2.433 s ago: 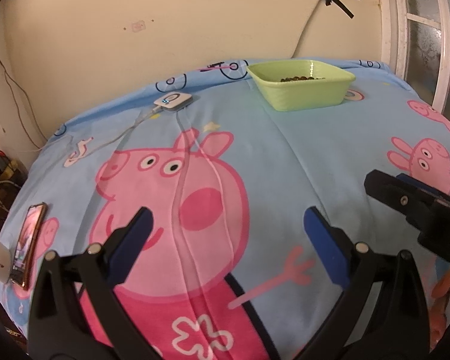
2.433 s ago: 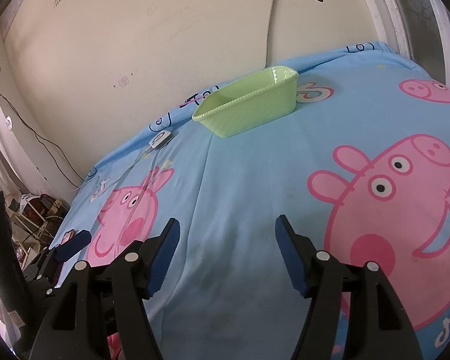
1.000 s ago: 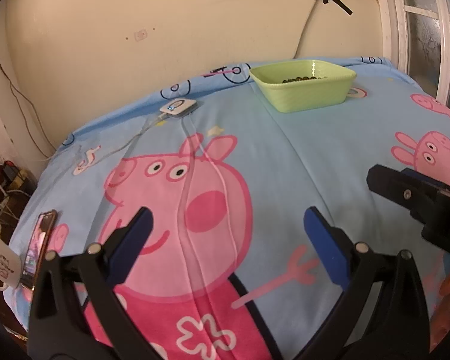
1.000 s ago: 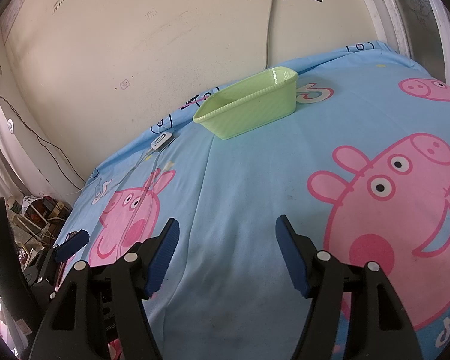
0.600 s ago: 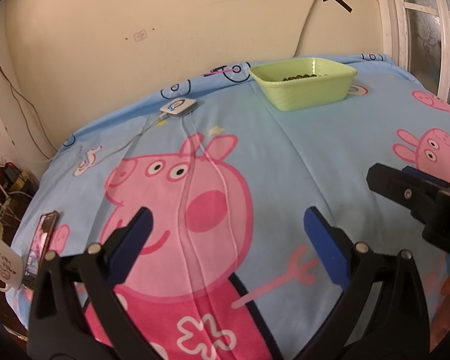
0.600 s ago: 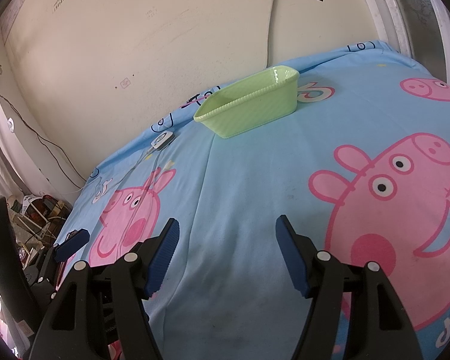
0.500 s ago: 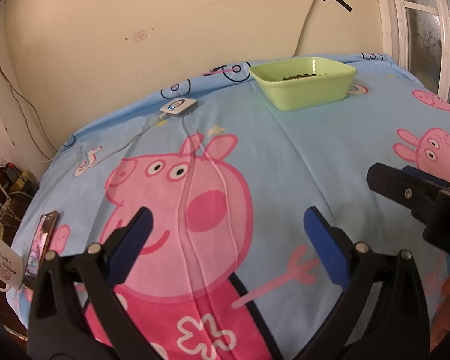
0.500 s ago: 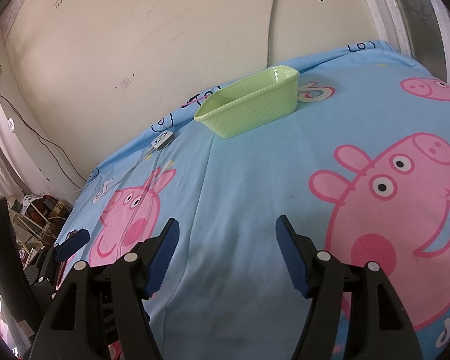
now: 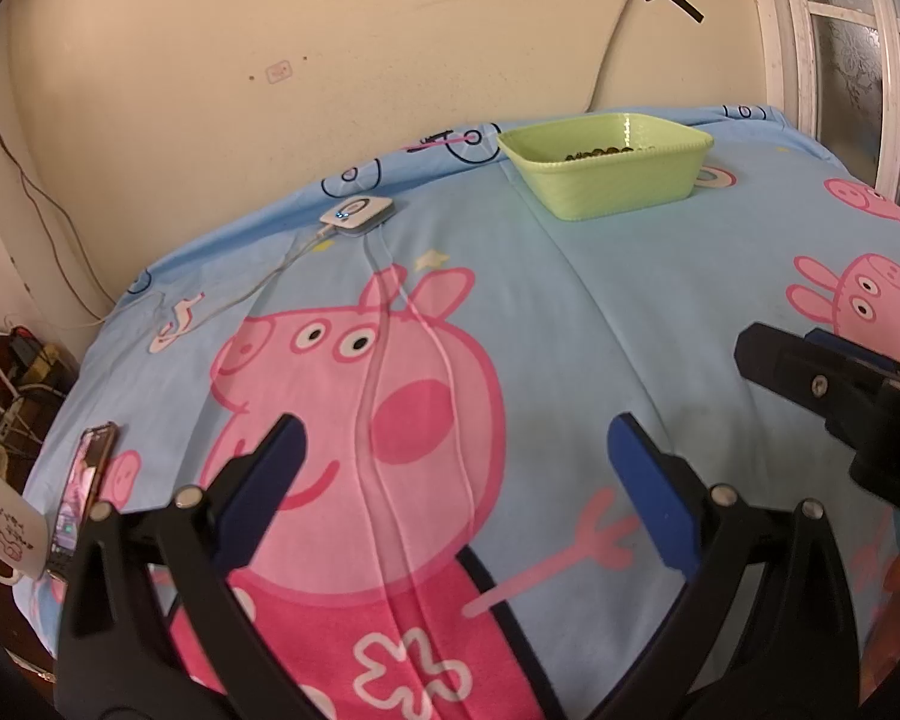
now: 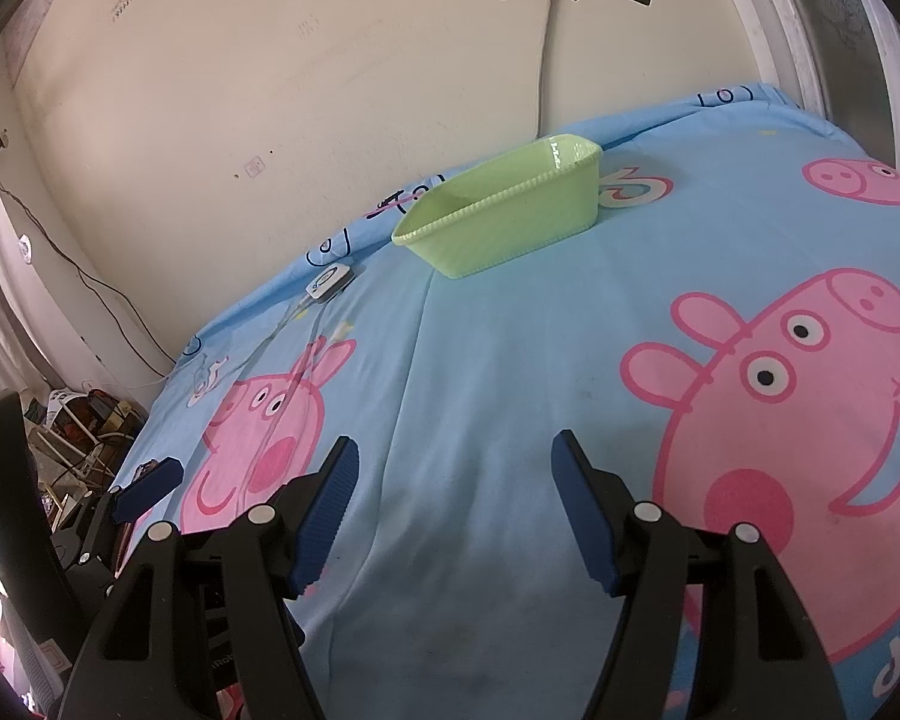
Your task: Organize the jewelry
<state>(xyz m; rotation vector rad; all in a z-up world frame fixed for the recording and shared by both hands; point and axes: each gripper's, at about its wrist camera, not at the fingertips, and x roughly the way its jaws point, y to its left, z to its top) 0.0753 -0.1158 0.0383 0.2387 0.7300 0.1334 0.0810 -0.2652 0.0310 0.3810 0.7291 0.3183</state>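
Since the frame from a couple of seconds back, little changed. In the left wrist view, green basket sits a touch higher and farther left than then, and more of the bed's near-left edge shows, with the phone lower in frame. Over the last second, no visible shift in either view.

Left gripper hovering above the bed sheet, pointed forward and downward, jaws spread wide with nothing between the blue pads. Right gripper posed likewise over the sheet, angled down, jaws wide and empty; also seen from the left wrist view as a black shape at the right edge. Left gripper's blue pad visible in the right wrist view at lower left.

Basket well ahead of both grippers, resting on the sheet near the wall at the bed's far edge. Small dark beaded jewelry lying inside it, seen only from the left wrist view; too small to tell the pieces apart. White charger puck left of the basket, its cables trailing across the pig print toward the left gripper.
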